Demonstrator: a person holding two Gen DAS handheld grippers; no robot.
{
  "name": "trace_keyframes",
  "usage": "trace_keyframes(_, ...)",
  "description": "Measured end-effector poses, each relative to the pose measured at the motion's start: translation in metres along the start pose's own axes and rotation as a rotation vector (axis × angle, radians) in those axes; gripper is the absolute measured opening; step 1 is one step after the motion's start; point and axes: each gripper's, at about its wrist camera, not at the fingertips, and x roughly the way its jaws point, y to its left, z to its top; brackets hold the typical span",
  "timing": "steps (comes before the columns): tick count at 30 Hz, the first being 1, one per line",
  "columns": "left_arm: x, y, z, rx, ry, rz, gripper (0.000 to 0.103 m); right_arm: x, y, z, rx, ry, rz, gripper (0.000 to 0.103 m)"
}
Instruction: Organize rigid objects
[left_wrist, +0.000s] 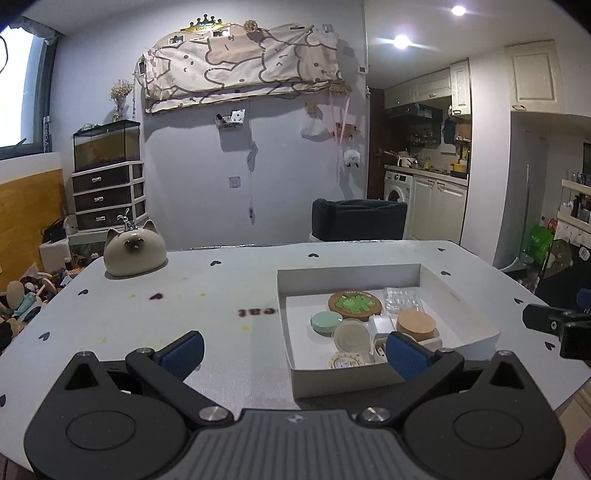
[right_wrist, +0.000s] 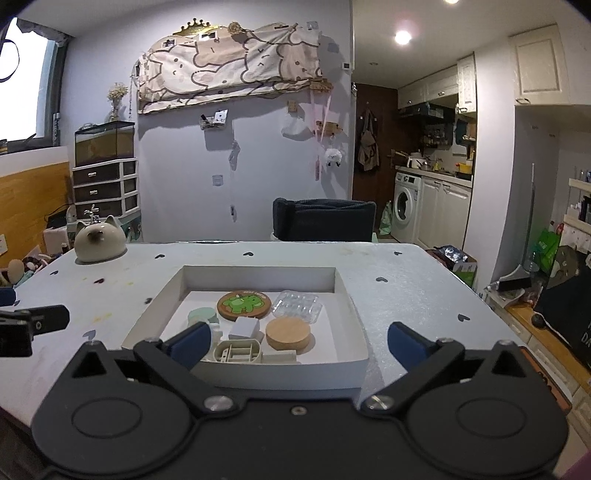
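A white shallow box sits on the white table and holds several small items: a round coaster with a green print, a wooden disc, a clear plastic tray, a mint-green round case, a white cube and a beige slotted holder. My left gripper is open and empty at the box's near left corner. My right gripper is open and empty over the box's near edge.
A ceramic cat figure stands at the table's far left corner. A dark chair back is behind the table. The other gripper's tip shows at each view's side edge.
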Motion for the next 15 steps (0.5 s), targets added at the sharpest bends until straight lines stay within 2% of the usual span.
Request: trace_keyframes(15, -0.0051, 0.0068, -0.0046, -0.042, 0.013, 0.010, 0.103, -0.0089, 0.0010, -0.0019, 0.002, 0.002, 0.006, 0.103)
